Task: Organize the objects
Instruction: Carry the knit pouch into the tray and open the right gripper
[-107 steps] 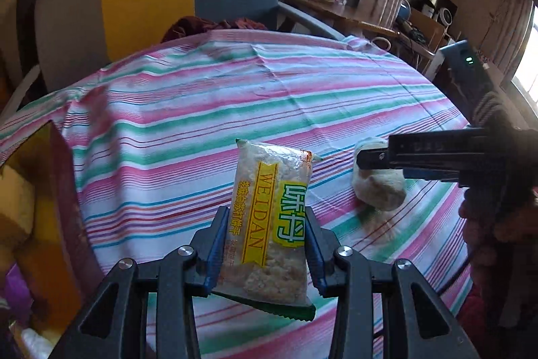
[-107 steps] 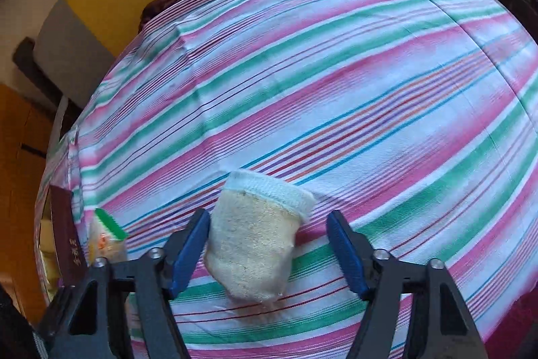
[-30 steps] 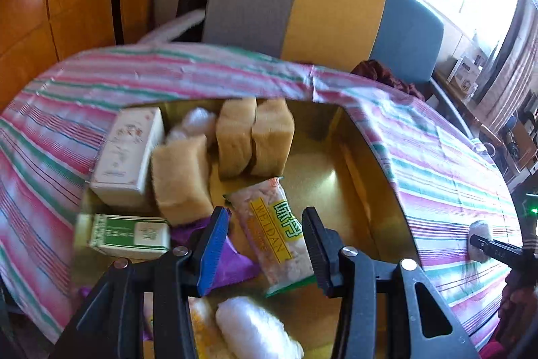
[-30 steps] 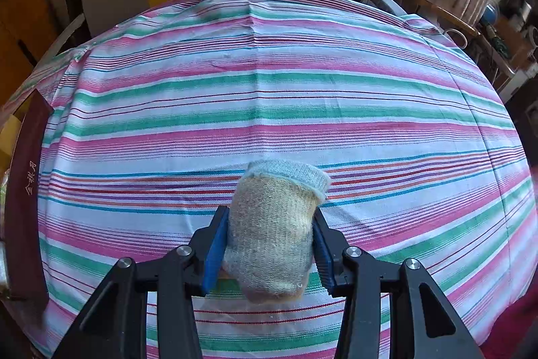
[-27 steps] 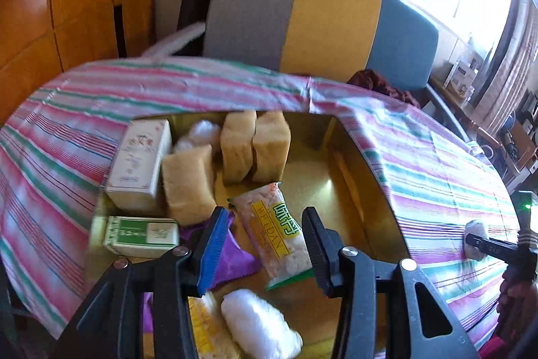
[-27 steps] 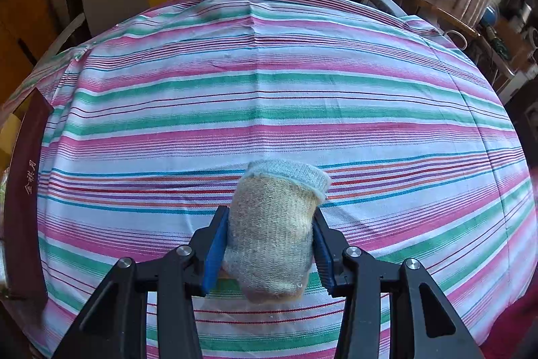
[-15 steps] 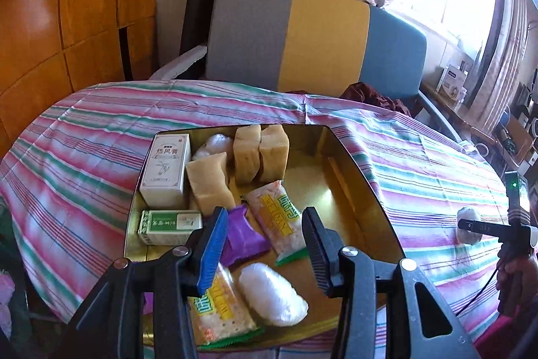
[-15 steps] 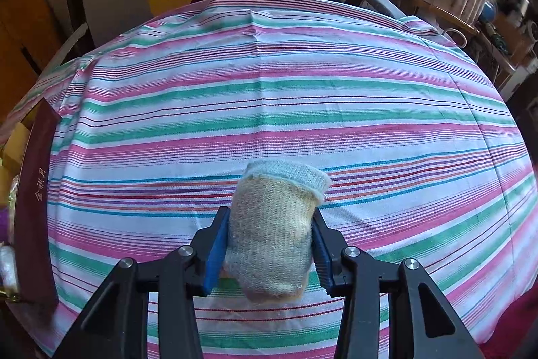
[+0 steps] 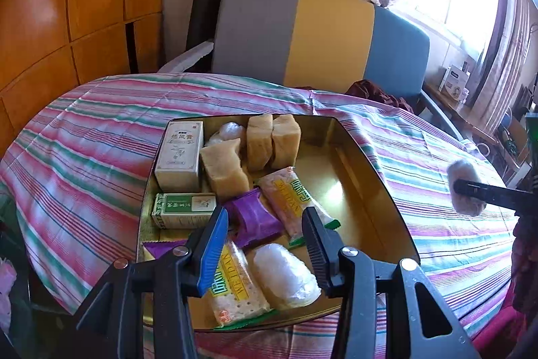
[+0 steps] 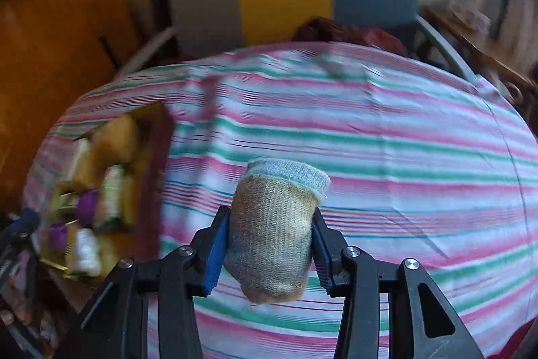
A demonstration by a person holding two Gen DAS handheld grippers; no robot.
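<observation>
I counted the things in the shiny gold tray [image 9: 376,190] on the striped pink, green and white tablecloth [image 9: 84,164]. There were three tan spongy blocks [image 9: 224,172], two see-through snack packs with yellow WEIDAN labels [image 9: 290,195], two purple wrappers [image 9: 255,218], two white lumps in clear wrap [image 9: 285,275], one white box [image 9: 180,155] and one green-and-white box [image 9: 184,206]. The boxes sat by the tray's left edge. The blocks were toward its far edge.

The rolled-up tan knitted sock with a pale blue cuff [image 10: 274,231] looked soft and fuzzy. Its cuff pointed up and away from me. It was in my right claw [image 10: 269,253], up above the tablecloth, to the right of the tray.

My right claw's blue pads [image 10: 215,253] squeezed the sock from both sides. That picture was blurry, so the tray there was hard to see.

My left claw [image 9: 262,249] hung over the tray's near edge. Its fingers were spread apart and held nothing. One WEIDAN pack and one white lump lay under them.

A chair with grey, yellow and blue stripes [image 9: 319,36] stood behind the table.
</observation>
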